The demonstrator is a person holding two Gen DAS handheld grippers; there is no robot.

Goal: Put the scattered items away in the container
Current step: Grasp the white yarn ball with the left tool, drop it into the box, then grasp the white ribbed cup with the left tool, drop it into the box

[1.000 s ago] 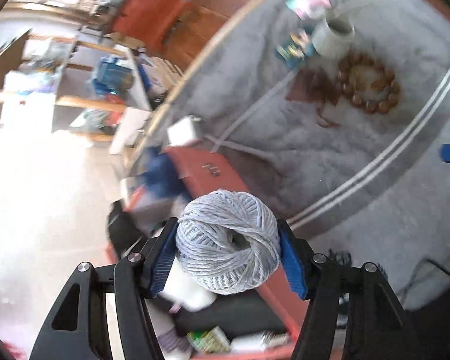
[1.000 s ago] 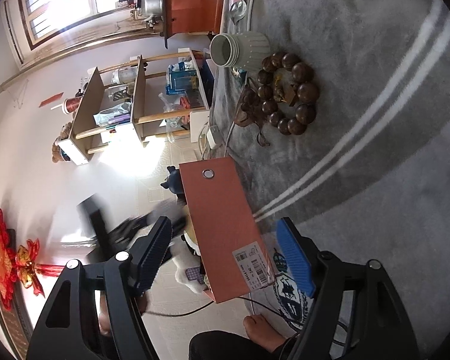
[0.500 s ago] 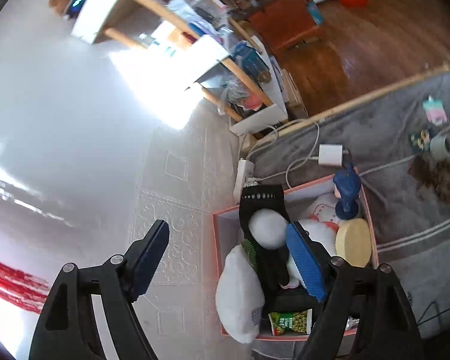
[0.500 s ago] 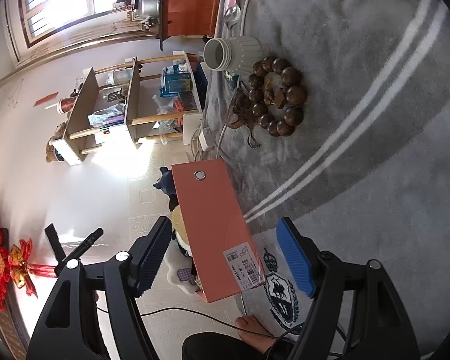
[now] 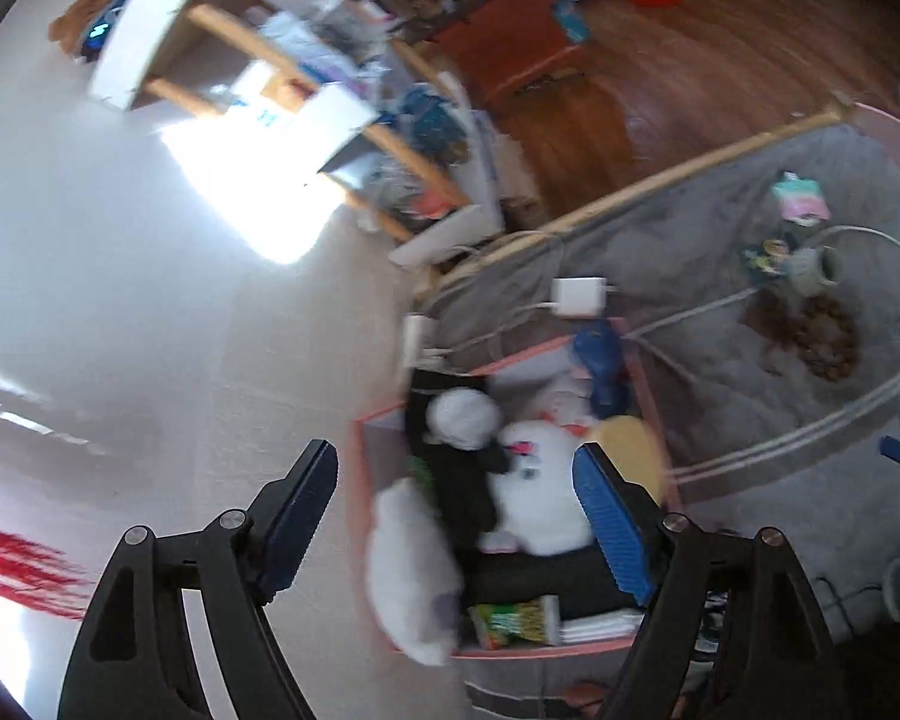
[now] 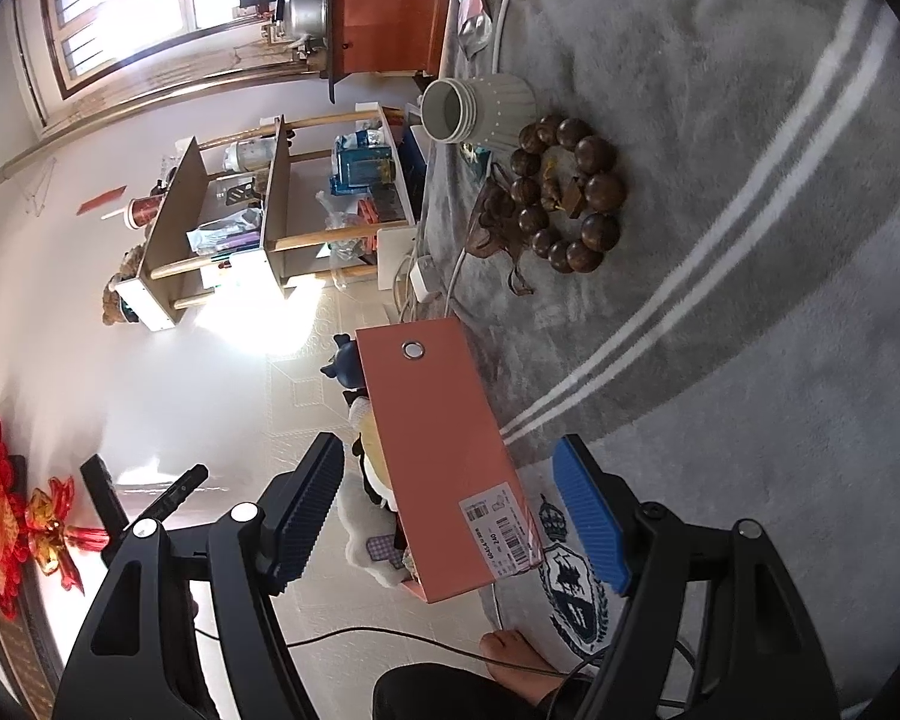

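On the grey rug point(image 6: 720, 312), the salmon box point(image 6: 444, 468) sits packed with white plush toys point(image 5: 540, 498), a ball of twine point(image 5: 463, 419) and a blue figurine point(image 5: 597, 354). At two o'clock in the left wrist view lie wooden beads point(image 5: 825, 339) and a white jar point(image 5: 816, 267) (tipped on its side). Left gripper point(image 5: 456, 516) and right gripper point(image 6: 447, 510) both gape wide, holding nothing.

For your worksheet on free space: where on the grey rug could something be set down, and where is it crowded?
Free: the grey rug on the far side of the white stripes from the pink box. Crowded: around the bead bracelet, the ribbed jar and white cable; the box is piled full.
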